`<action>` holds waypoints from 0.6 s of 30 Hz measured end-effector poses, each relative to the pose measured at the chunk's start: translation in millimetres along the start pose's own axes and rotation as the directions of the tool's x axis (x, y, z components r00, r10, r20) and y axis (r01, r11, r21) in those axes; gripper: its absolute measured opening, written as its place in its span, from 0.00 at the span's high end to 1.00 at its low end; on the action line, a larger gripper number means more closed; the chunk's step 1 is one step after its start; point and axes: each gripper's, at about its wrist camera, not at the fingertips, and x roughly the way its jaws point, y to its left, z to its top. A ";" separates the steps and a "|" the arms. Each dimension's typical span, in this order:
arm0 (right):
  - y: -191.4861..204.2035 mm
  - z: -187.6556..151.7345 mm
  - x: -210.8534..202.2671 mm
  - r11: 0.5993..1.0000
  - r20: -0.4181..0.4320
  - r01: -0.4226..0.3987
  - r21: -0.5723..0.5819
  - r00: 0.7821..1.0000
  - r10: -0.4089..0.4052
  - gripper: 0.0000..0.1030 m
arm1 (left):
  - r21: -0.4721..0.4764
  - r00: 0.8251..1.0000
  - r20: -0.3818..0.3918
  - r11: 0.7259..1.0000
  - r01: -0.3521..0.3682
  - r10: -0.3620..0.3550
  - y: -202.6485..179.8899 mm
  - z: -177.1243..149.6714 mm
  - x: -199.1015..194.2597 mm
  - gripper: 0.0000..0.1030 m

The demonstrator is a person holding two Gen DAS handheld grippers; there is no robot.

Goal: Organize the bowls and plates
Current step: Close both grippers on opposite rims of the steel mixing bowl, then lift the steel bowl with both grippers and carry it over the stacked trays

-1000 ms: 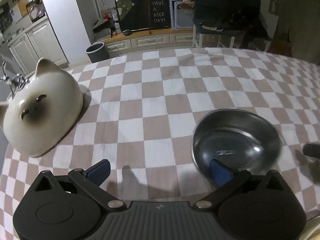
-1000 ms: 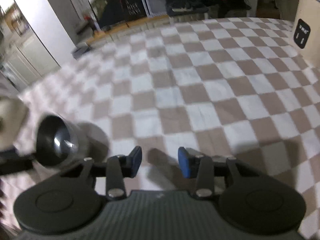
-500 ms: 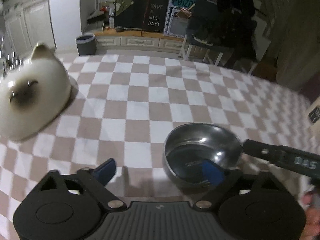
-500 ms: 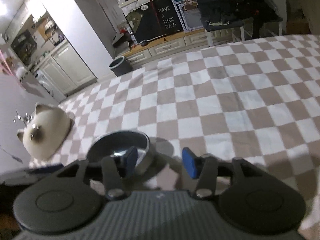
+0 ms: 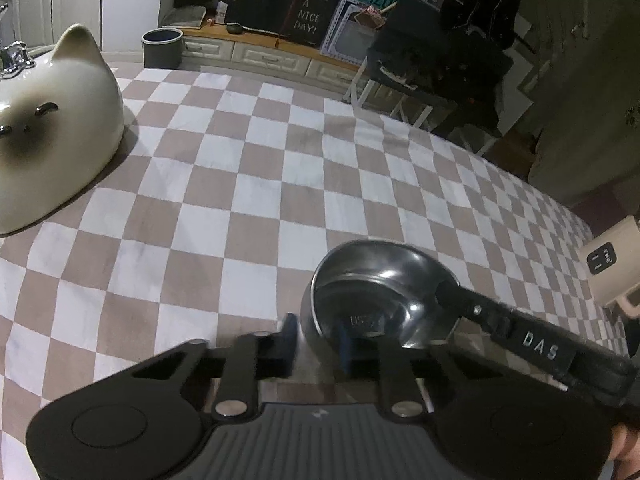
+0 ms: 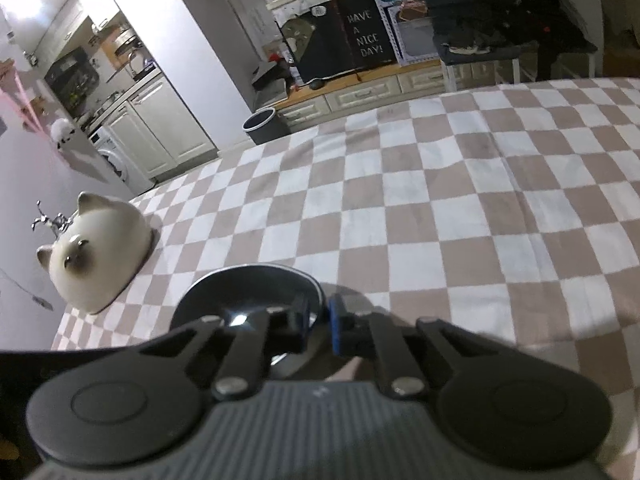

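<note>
Both my tools now pinch the steel bowl (image 5: 380, 296) at lower centre of the checkered bench (image 5: 248, 184): left tool (image 5: 316, 340) narrowed onto its near rim, right tool (image 6: 318, 320) newly closed opposite; lift looks ready; cat-faced bowl (image 5: 52, 132) waits upper left

Cat-shaped bowl (image 5: 52, 136) cut off at left edge; steel bowl's (image 6: 248, 296) near rim seemingly hidden behind jaws
</note>
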 end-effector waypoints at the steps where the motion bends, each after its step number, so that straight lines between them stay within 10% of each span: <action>1: 1.3 0.1 -1.8 1.000 0.002 0.000 -0.010 1.000 0.000 0.88 | -0.002 1.000 0.004 1.000 -0.002 0.002 -0.3 0.6 -1.3 0.86; 18: 11.1 3.5 -65.2 0.998 0.084 -0.062 0.015 0.995 0.061 0.92 | 0.018 0.992 0.130 1.000 -0.012 0.009 -26.5 -7.3 -74.0 0.86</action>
